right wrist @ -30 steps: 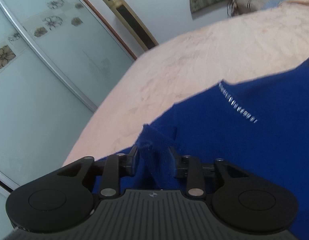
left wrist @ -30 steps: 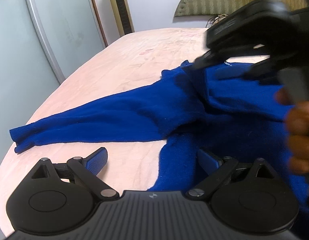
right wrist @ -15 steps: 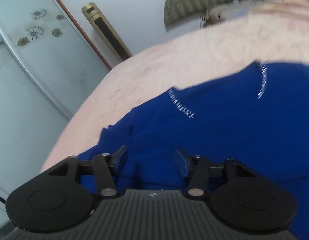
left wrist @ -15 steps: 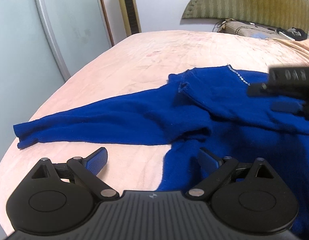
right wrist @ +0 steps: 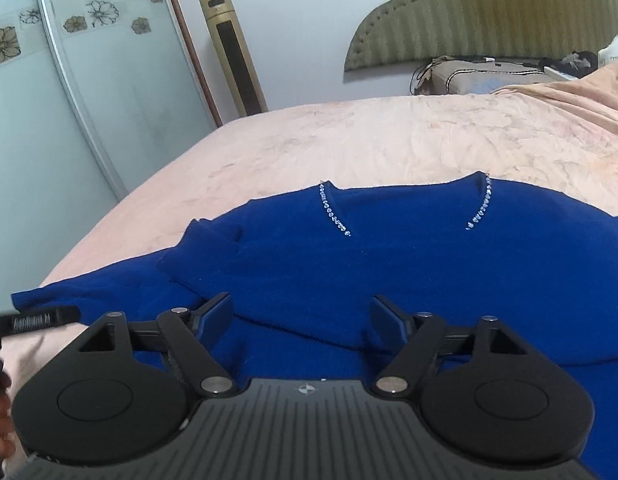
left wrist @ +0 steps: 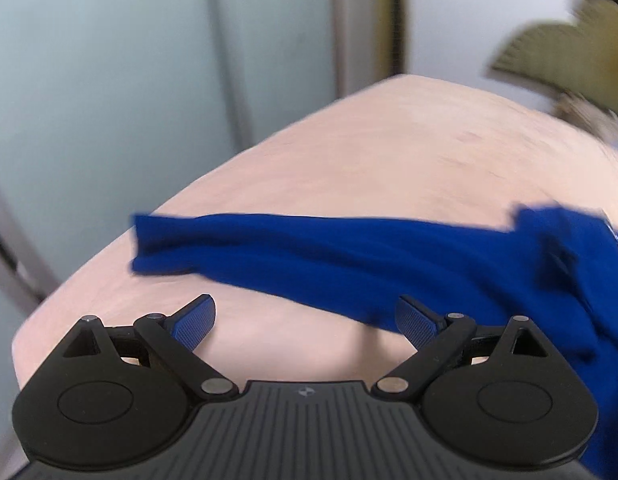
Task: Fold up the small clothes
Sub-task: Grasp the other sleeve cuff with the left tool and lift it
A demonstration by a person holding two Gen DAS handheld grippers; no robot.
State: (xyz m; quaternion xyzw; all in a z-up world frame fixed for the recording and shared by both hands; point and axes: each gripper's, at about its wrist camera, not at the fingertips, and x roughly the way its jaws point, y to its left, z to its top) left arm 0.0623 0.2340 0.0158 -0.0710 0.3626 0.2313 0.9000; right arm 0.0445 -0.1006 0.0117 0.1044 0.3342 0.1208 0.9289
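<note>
You are holding the right claw (right wrist: 301, 316) over the near part of a blue sweater (right wrist: 389, 264); its jaws have just been opening and are standing wide, with fabric below the gap but nothing pinched between the pads. The sweater is lying flat on the pink bed (right wrist: 349, 140), its neckline with two lines of clear beads (right wrist: 335, 212) pointing toward the far headboard (right wrist: 489, 12). Its left sleeve (left wrist: 309, 248) is stretching out toward the bed's left edge. You are carrying the left claw (left wrist: 305, 320) just near of that sleeve, jaws spread wide and gripping nothing, bare bed showing between them. That view is blurring. In the right wrist view the left claw is showing only as a dark tip at the far left edge.
</note>
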